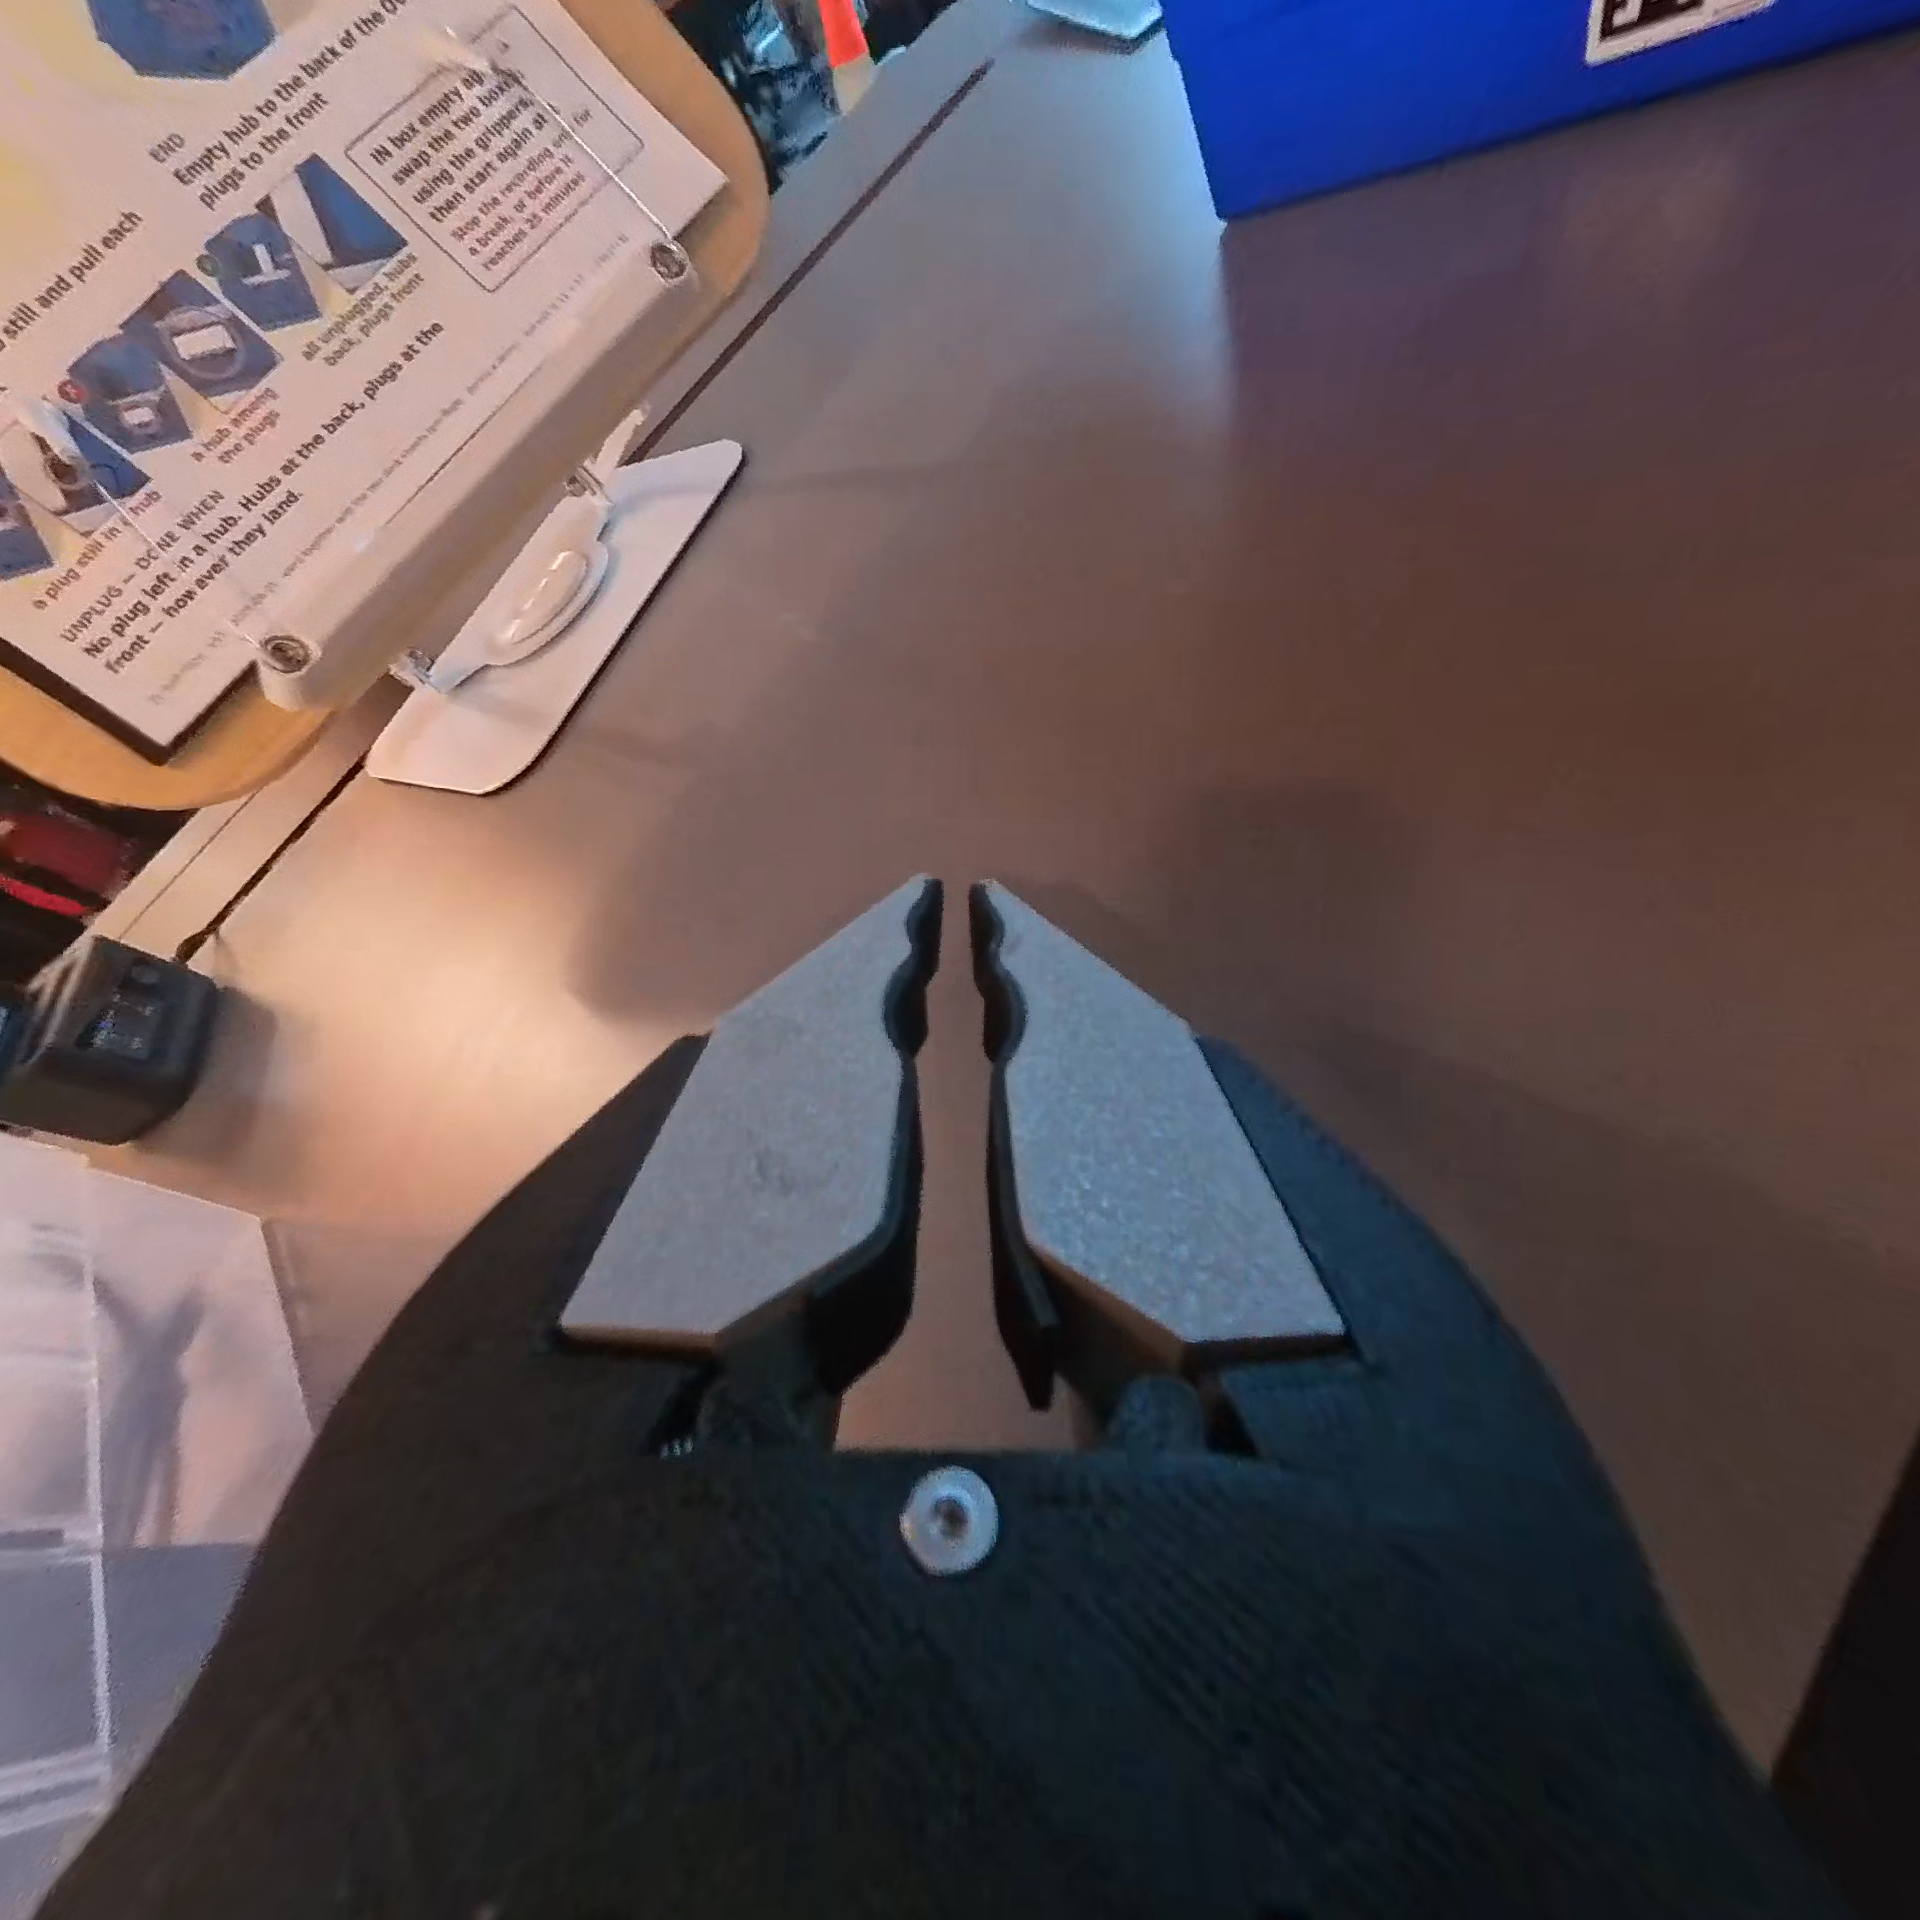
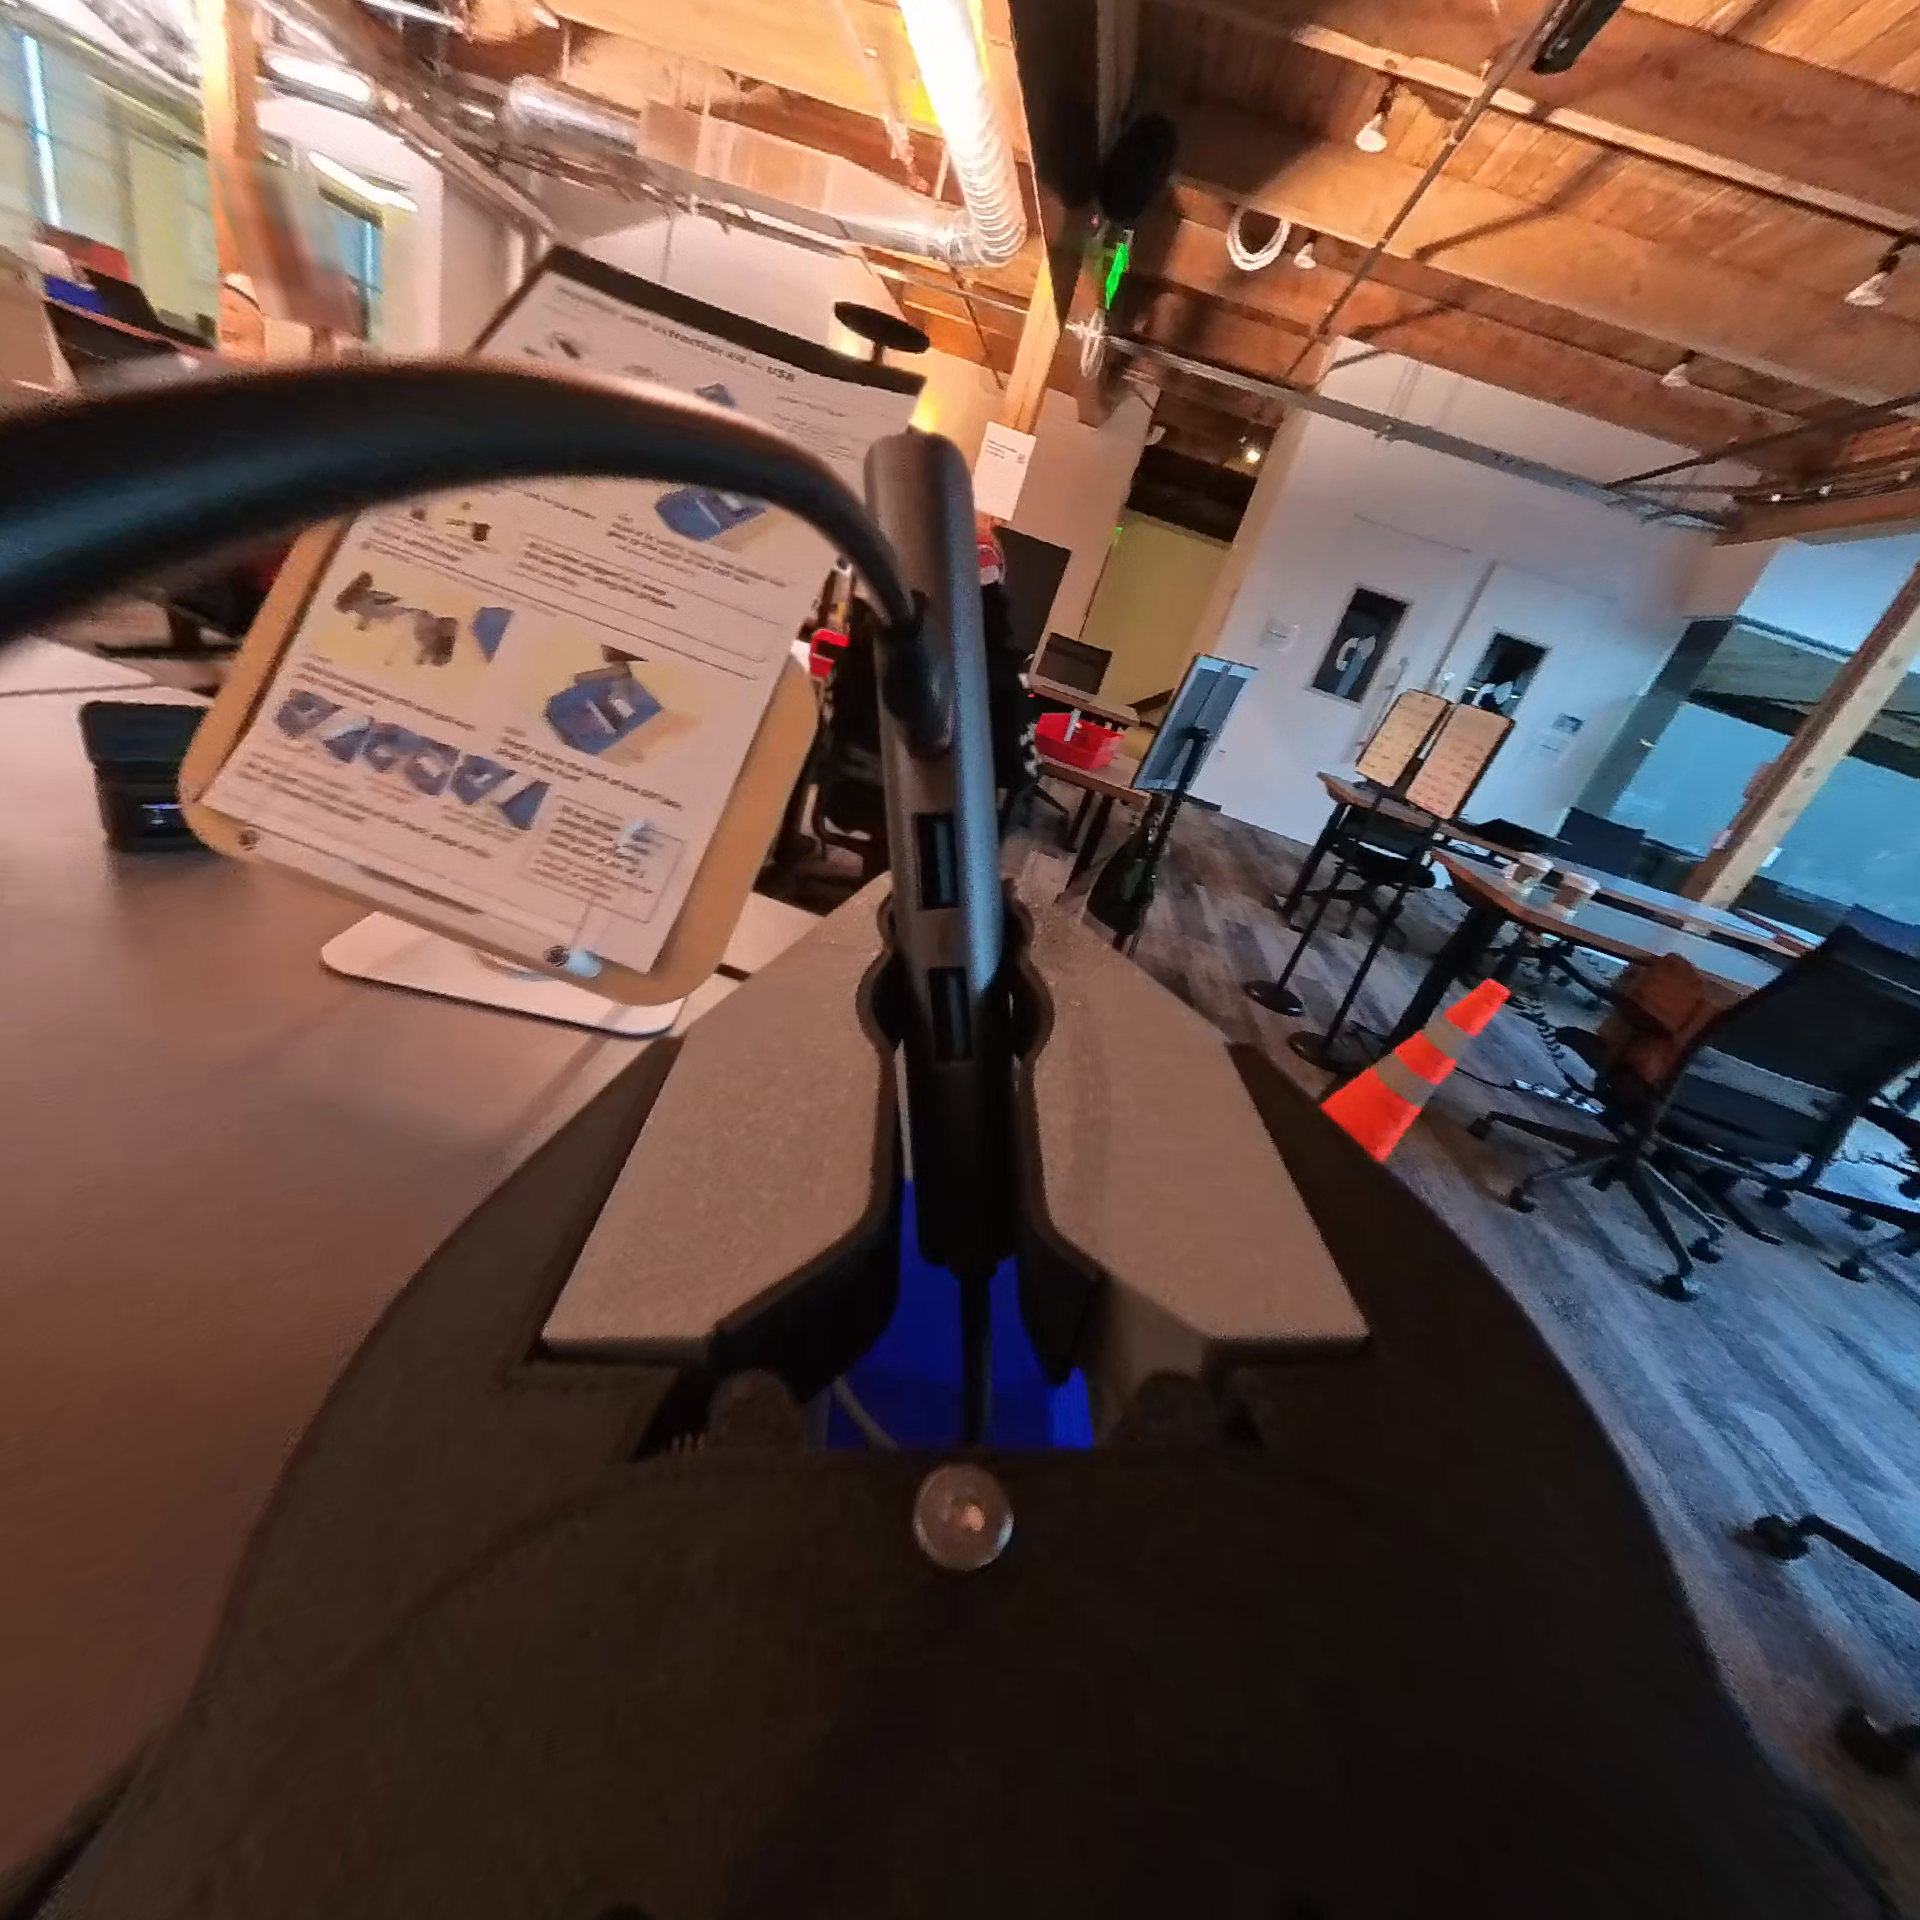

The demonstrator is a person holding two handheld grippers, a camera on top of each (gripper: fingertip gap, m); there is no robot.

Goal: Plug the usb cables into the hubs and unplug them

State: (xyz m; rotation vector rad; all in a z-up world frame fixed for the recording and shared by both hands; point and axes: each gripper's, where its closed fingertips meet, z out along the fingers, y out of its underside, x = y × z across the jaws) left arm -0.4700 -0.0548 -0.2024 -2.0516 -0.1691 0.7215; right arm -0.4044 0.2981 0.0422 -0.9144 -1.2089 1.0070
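My right gripper (image 2: 951, 971) is clamping its fingers (image 2: 748, 1122) on a grey hub (image 2: 940, 727), which is standing nearly upright between them, two ports on its edge facing me. A thick black cable (image 2: 343, 447) is plugged into the hub's upper part and is arching away to the left. Behind the fingers a bit of blue (image 2: 904, 1340) is showing, but I cannot tell what it is.

My left gripper (image 1: 956, 894) is hovering low over the brown bench (image 1: 1195, 582) with its fingers (image 1: 769, 1143) nearly together, a thin gap at the tips and nothing between them.

The right gripper is tilting up and looking across the room: wooden ceiling beams (image 2: 1455, 156), a silver duct (image 2: 966, 156), wood-plank floor (image 2: 1558, 1351), tables and black chairs (image 2: 1745, 1091), and an orange cone (image 2: 1413, 1070) on the floor.

On the bench to the left, an instruction sheet on a tilted board (image 1: 343, 343) is sitting on a white stand (image 1: 551, 644). A small black box (image 1: 104, 1039) is resting near the bench's left edge, and a blue bin (image 1: 1507, 104) is standing at the far right, well apart from the left fingers.
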